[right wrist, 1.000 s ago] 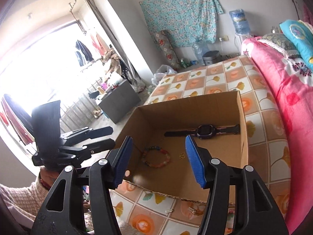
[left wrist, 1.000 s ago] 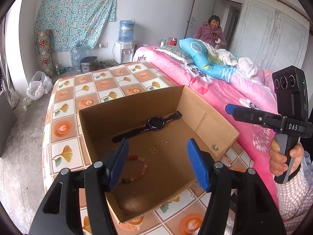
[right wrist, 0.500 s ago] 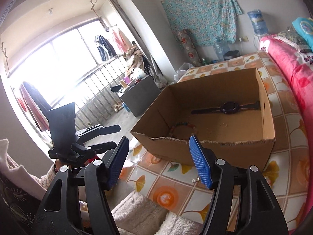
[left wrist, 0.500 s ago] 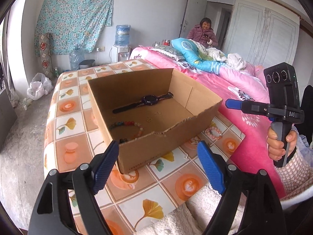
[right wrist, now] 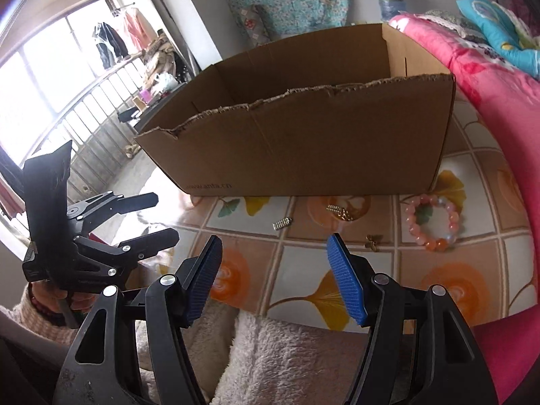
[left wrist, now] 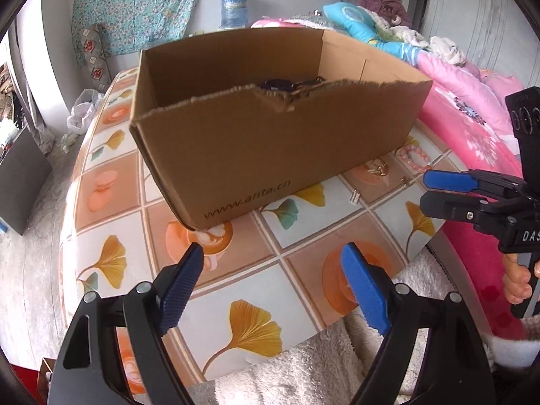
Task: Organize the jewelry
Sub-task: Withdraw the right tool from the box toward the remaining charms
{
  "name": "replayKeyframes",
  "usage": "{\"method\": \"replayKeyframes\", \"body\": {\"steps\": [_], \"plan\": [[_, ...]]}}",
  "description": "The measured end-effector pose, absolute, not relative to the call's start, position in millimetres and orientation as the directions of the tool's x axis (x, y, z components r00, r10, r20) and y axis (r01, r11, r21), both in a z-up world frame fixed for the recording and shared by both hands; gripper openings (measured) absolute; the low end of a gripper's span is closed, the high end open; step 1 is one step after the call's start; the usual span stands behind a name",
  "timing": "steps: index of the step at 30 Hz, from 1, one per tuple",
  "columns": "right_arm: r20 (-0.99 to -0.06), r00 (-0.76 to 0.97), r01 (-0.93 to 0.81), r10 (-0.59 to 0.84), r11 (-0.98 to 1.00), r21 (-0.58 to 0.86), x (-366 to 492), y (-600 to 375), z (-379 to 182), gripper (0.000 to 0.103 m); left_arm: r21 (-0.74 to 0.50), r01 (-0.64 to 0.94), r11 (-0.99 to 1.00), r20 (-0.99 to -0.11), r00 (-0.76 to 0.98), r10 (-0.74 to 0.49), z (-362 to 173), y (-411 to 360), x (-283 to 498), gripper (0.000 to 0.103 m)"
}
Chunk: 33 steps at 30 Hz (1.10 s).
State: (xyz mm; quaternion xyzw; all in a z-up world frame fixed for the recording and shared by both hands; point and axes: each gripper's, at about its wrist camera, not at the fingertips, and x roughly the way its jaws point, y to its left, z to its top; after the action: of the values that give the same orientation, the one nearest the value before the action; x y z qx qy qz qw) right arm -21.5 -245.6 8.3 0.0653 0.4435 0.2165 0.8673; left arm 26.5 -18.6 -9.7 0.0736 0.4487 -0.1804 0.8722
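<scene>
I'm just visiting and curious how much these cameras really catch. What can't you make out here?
- Inside the cardboard box: the near wall hides the floor; the left wrist view shows only a dark watch through a torn notch, the right wrist view nothing.
- Small metal pieces by the pink bead bracelet: too tiny to identify.
- Right tool: cut off by the left wrist view's edge.
</scene>
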Motion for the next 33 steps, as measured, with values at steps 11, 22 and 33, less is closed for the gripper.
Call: {"method": "replayKeyframes", "body": {"steps": [11,22,33], "plan": [[-0.818,0.482,-0.296,0.313,0.937,0.184,-21.7,-242.5,-16.8,0.072,0.003,0.281,0.96,-0.852,0.503,-0.144,-38.0,-26.9,44.0,0.084],[-0.819,0.466,-0.317,0.335,0.927,0.198,-24.7,-251.6,-20.2,0.091,0.021,0.219,0.976,-0.866,0.492,-0.091,-43.4,-44.1,53.1,0.096],[-0.812,0.417,-0.314,0.409,0.903,0.293,-21.4,-271.2,-14.0,0.095,0.02,0.189,0.982,-0.87,0.488,-0.076,-44.2,-50.1,54.8,0.097]]}}
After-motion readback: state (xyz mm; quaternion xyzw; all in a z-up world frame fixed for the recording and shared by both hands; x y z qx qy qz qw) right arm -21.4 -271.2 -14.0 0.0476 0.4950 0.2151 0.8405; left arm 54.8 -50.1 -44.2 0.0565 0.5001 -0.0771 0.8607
